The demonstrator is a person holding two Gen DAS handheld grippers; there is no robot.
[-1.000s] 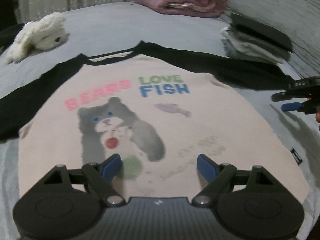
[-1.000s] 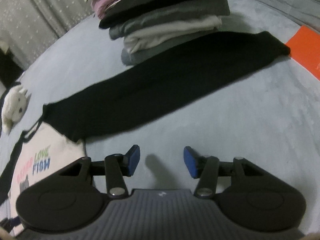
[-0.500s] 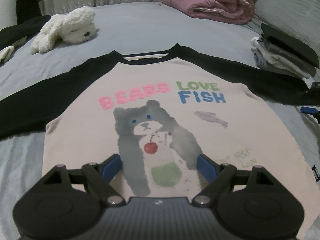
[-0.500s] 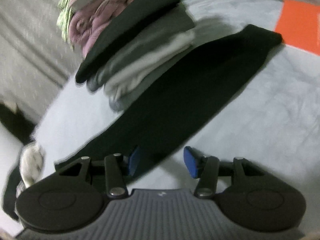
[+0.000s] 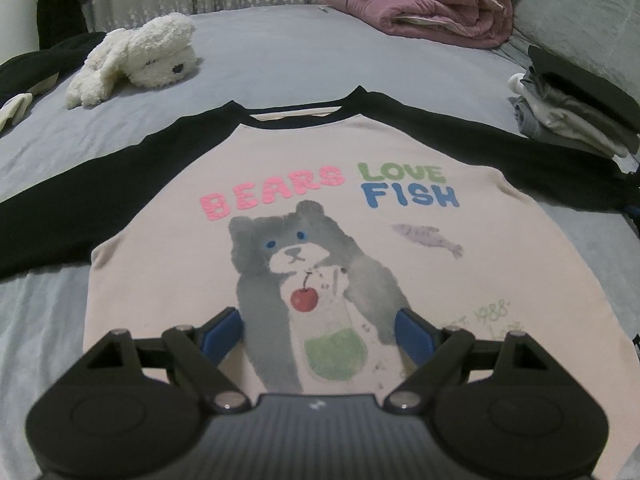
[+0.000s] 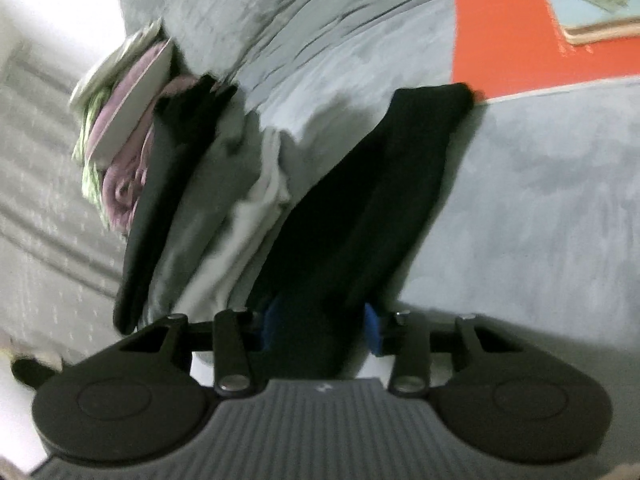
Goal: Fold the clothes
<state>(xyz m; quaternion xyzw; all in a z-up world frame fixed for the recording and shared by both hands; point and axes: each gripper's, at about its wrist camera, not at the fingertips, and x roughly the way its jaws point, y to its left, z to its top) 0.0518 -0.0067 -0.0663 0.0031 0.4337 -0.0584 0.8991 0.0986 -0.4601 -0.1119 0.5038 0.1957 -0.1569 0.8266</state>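
Observation:
A cream shirt point(image 5: 320, 216) with black raglan sleeves and a bear print lies flat, front up, on the grey bed. My left gripper point(image 5: 320, 330) hovers over its lower part, jaws wide open with nothing between them. In the right wrist view the shirt's black right sleeve point(image 6: 380, 200) stretches away across the bed. My right gripper point(image 6: 320, 326) is rolled over and straddles that sleeve near its base. Its jaws are closing with the black fabric between the blue pads point(image 6: 372, 328); I see no firm pinch.
A stack of folded clothes point(image 5: 576, 112) sits right beside the sleeve, seen also in the right wrist view as the folded stack point(image 6: 208, 216). A white plush toy point(image 5: 136, 60) and a pink blanket point(image 5: 432, 4) lie farther back. An orange sheet point(image 6: 520, 40) lies past the cuff.
My right gripper rolled and came down onto the black sleeve, which now sits between its narrowing jaws. The left gripper's view shifted slightly, centring the shirt; its jaws stayed open.

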